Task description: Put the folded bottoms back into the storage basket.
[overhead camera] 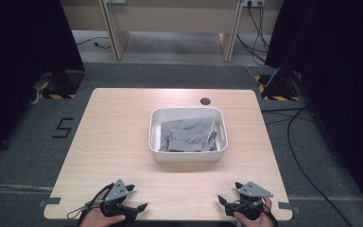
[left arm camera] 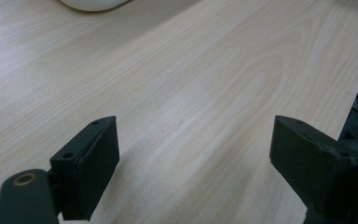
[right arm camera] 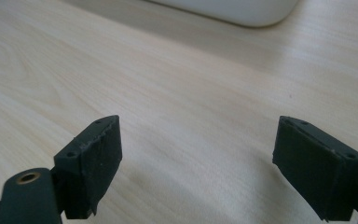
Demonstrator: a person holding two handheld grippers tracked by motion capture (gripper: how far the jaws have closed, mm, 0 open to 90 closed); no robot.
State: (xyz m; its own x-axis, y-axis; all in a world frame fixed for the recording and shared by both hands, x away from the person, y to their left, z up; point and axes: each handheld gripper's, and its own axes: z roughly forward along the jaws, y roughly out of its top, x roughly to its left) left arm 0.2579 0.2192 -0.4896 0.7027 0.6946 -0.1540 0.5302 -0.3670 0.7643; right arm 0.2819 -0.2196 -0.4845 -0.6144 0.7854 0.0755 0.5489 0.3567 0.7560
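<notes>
High view overhead facing forward, 2 gripper views low, close, sharing the table (overhead camera: 123,142).

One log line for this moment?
left gripper: open, empty, near table edge | right gripper: open, empty, near edge | grey cloth: bunched in white tub | contact: none

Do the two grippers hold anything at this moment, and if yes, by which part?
Nothing is held. The left gripper and the right gripper both have jaws wide open over the bare table. The grey cloth lies untouched in the white tub.
</notes>
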